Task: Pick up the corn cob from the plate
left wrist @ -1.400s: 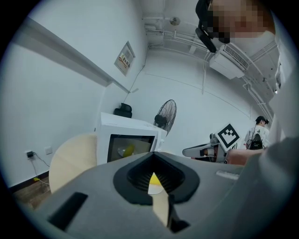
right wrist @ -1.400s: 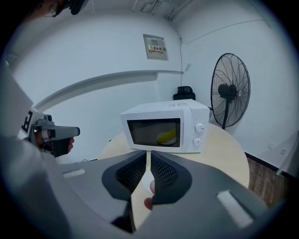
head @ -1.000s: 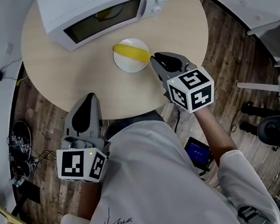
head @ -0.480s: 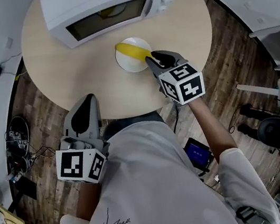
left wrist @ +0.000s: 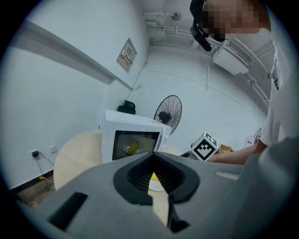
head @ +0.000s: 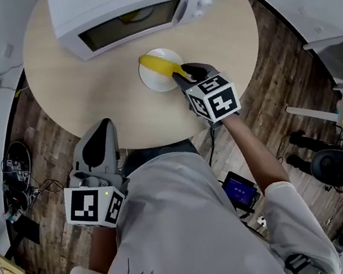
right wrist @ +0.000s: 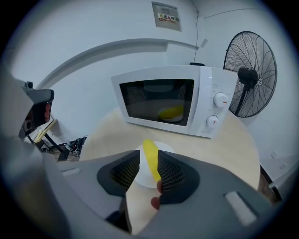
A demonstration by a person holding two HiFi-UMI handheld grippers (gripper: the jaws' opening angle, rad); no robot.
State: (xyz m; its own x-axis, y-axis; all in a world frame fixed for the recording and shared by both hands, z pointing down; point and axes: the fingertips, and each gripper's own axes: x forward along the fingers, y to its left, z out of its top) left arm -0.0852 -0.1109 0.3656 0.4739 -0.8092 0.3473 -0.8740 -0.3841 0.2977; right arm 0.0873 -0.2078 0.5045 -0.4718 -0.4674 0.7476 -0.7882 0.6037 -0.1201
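1. Corn cob point(head: 160, 67) lies on the plate point(head: 152, 85), close in front of the microwave point(head: 135, 5).
2. Right gripper point(right wrist: 148, 163): jaws spread, just been opening, cob between them.
3. Left gripper point(left wrist: 154, 158): jaws pressed together, empty, at the near edge of the table point(head: 78, 90).
4. Open tabletop left of the plate.

The right gripper point(head: 182, 76) has been lowered toward the plate point(head: 152, 82). Its jaws have just been opening, and the corn cob point(head: 160, 65) now lies between them.

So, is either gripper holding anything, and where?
Nothing is held. The right gripper, fingers just opening, straddles the near end of the yellow corn cob without clamping; the left gripper is empty.
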